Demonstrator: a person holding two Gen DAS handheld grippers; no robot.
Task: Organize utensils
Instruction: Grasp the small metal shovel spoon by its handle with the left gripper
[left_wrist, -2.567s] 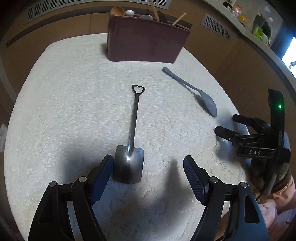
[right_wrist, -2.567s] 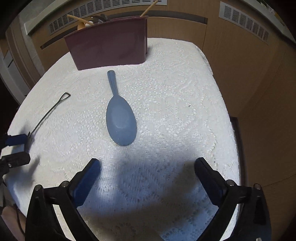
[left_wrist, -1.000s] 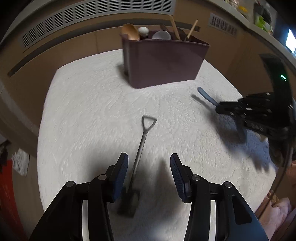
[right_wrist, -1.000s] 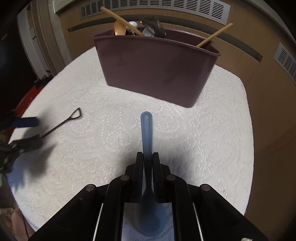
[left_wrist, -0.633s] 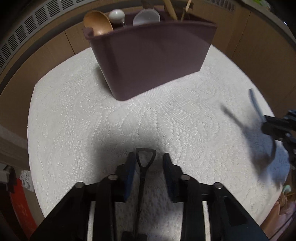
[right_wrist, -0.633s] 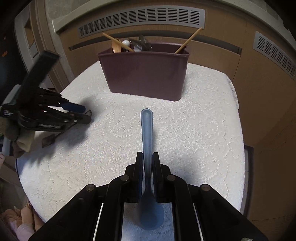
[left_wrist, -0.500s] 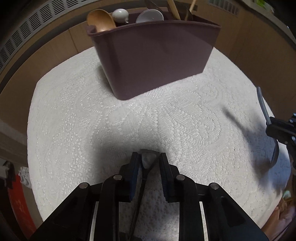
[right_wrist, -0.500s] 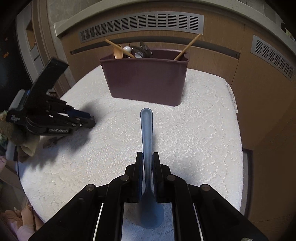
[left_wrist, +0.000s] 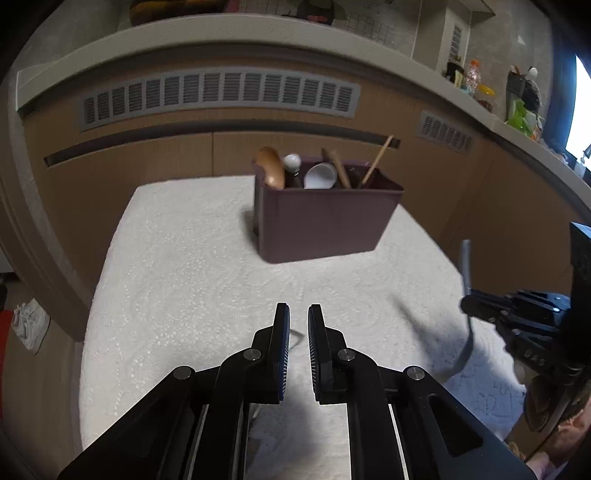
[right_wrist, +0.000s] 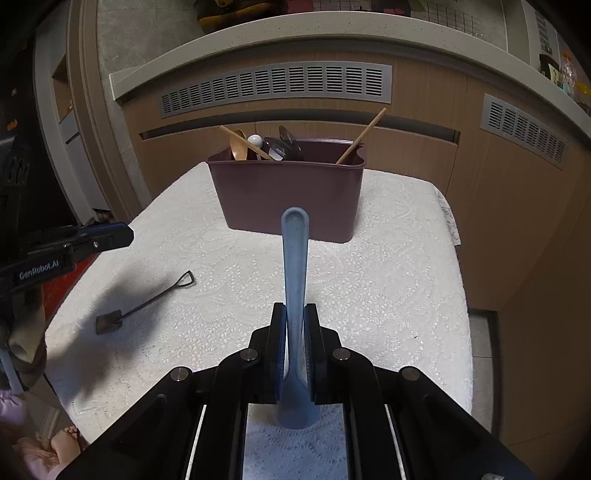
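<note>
Right wrist: blue spoon (right_wrist: 294, 266) handle points toward bin (right_wrist: 286, 192).

The bin (right_wrist: 288, 192) stands on the table (right_wrist: 388, 280) at twelve o'clock, with a wooden spoon (right_wrist: 238, 144) and chopstick (right_wrist: 360, 136) inside it. The shovel-shaped spoon (right_wrist: 142, 303) lies flat at nine o'clock, well apart from the bin. A cabinet (right_wrist: 413, 147) stands behind the table.
</note>
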